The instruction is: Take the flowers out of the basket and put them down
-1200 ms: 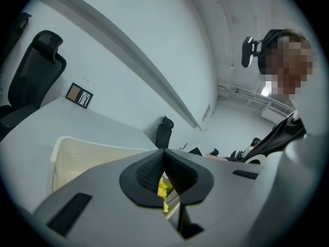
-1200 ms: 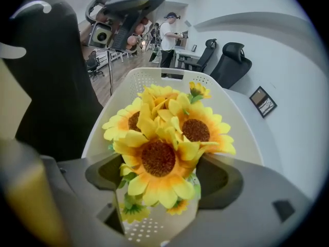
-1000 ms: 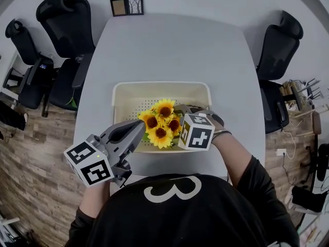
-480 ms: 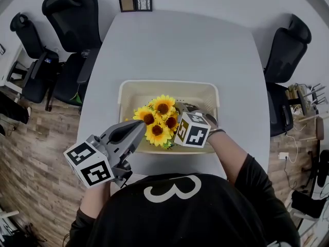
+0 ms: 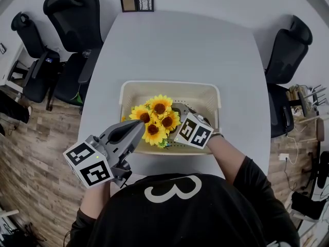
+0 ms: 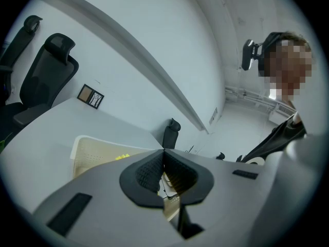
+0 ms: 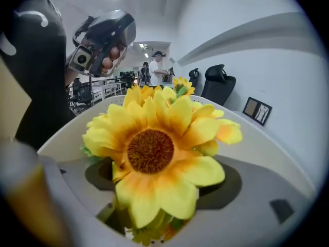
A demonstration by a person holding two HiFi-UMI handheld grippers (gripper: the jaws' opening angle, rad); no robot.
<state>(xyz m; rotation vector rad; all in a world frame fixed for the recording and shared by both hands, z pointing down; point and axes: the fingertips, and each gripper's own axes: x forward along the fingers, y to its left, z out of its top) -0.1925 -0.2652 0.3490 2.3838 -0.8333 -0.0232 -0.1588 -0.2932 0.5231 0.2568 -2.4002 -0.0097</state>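
Yellow flowers (image 5: pixel 156 118) pinched in right gripper (image 7: pixel 159 184) fingers above perforated cream basket (image 5: pixel 169 82); left gripper (image 6: pixel 163 156) fingers pressed together.

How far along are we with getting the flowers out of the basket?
Done: the right claw is shut on the sunflowers. In hand: they are over the basket, not yet out of it. Left: carry them out and lay them on the table. The left claw is shut, empty.

A pale grey, round-cornered table (image 5: pixel 180 45) is standing on a wood-plank floor (image 5: pixel 31 153). Two black high-backed office chairs (image 5: pixel 72 14) are sitting along its left side and one more black office chair (image 5: pixel 288 45) at its right. A small dark double picture frame (image 5: pixel 136 2) is leaning at the table's far end.
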